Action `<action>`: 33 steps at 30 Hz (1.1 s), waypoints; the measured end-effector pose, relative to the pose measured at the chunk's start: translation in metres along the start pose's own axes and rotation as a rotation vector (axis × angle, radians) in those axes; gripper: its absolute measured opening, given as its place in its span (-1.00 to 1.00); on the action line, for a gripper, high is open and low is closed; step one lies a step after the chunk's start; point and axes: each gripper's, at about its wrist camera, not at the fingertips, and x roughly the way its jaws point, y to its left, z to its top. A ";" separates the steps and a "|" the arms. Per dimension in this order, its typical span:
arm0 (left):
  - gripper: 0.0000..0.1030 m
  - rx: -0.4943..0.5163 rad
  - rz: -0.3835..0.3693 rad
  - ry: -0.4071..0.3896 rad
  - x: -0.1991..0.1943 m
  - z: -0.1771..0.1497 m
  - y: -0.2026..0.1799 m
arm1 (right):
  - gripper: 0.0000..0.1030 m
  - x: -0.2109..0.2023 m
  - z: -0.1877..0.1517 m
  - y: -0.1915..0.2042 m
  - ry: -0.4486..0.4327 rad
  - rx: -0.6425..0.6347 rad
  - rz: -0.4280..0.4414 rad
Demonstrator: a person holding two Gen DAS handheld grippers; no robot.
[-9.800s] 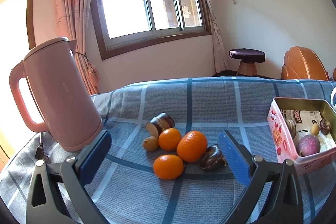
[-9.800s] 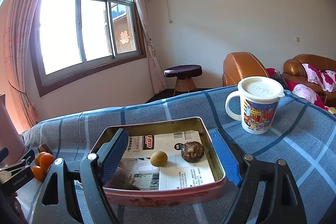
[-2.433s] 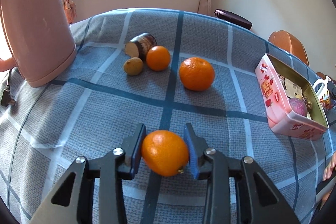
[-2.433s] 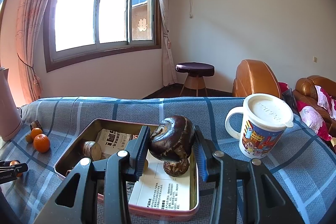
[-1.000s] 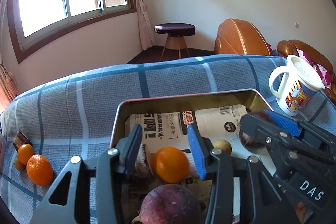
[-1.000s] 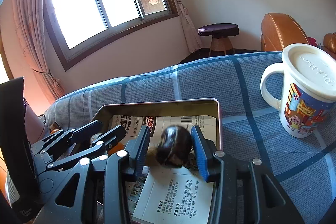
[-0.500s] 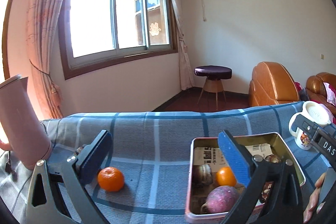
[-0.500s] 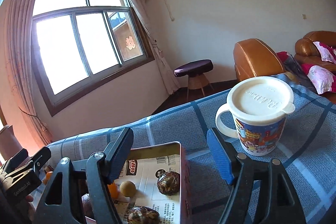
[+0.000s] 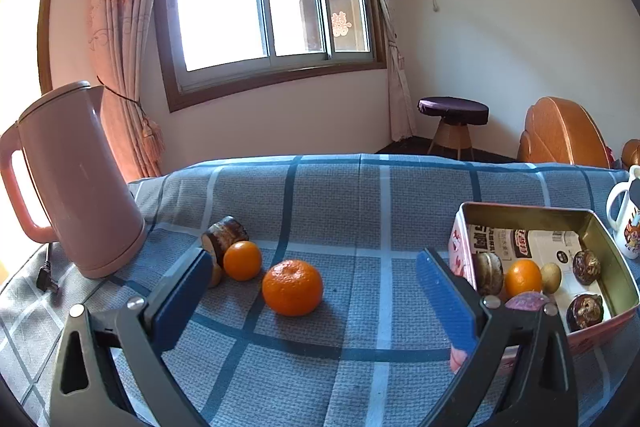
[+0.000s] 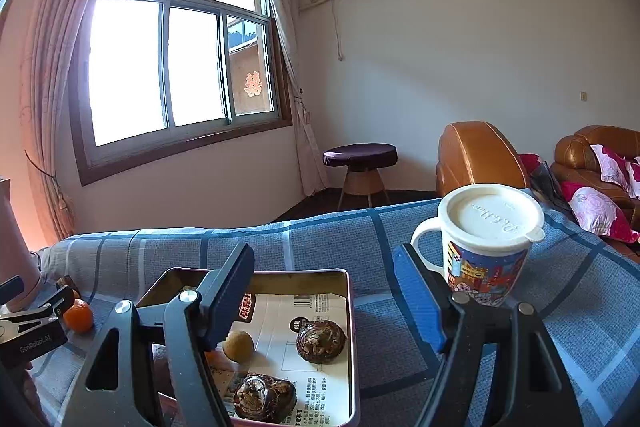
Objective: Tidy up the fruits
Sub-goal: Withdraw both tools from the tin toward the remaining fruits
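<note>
Left gripper [image 9: 316,291], jaws wide and empty, is facing the large tangerine [image 9: 292,287] on the cloth; judged next pick. Right gripper [image 10: 324,299], also wide, is hovering over the tin [image 10: 350,311]. Beyond: smaller tangerine [image 9: 242,260].

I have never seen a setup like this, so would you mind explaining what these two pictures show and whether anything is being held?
There is no robot: a person holds one two-finger gripper in each hand, and a fisheye camera on each looks forward along its blue-padded fingers.

The left wrist picture shows the left gripper, open and empty, above a blue checked cloth. On the cloth lie a large orange, a smaller orange, a pink kettle and a tin box holding several fruits.

The right wrist picture shows the right gripper, also open and empty, over the same tin, beside a lidded mug.
</note>
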 end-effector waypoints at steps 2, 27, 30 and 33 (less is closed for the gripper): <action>1.00 0.003 0.000 0.008 -0.001 -0.001 0.000 | 0.43 -0.005 0.000 0.001 -0.008 -0.001 -0.026; 1.00 0.076 0.000 -0.038 -0.008 -0.006 0.046 | 0.43 -0.039 -0.018 0.065 0.016 0.000 -0.031; 1.00 0.062 0.010 -0.034 -0.004 -0.006 0.057 | 0.43 -0.039 -0.020 0.079 0.017 -0.003 -0.012; 1.00 0.045 0.014 -0.026 0.000 -0.006 0.069 | 0.43 -0.037 -0.021 0.092 0.026 -0.002 0.010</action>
